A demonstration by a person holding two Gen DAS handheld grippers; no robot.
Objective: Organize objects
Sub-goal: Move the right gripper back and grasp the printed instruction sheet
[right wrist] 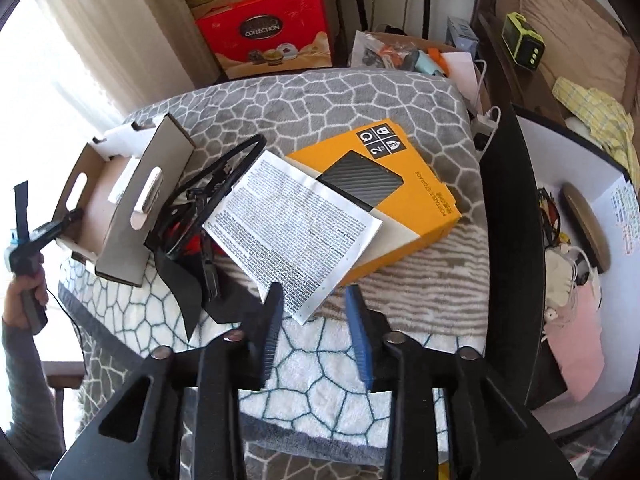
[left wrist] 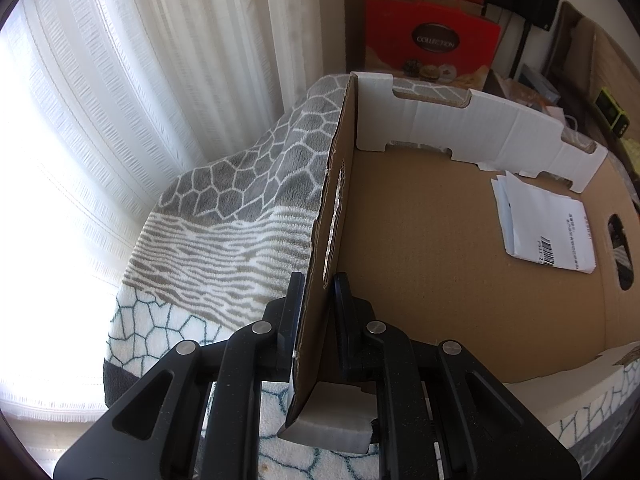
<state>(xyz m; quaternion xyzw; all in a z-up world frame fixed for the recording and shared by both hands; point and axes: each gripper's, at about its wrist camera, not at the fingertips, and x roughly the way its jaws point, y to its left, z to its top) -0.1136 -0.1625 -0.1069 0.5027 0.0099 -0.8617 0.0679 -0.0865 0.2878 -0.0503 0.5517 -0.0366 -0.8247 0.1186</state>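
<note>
My left gripper is shut on the near side wall of an open cardboard box, and the wall stands upright between its pads. A folded white sheet with a barcode lies on the box floor. In the right wrist view the same box sits at the left of a patterned blanket, with a hand holding the left gripper at its wall. My right gripper stands open just above the blanket. The lower corner of a printed leaflet shows between its fingers, untouched by the pads. The leaflet leans on an orange storage-drive box. Black cables lie beside it.
A red gift box stands behind the blanket by the curtain. An open carton of tools sits at the back. A black-rimmed white table with clutter borders the right side. A green device rests on a shelf.
</note>
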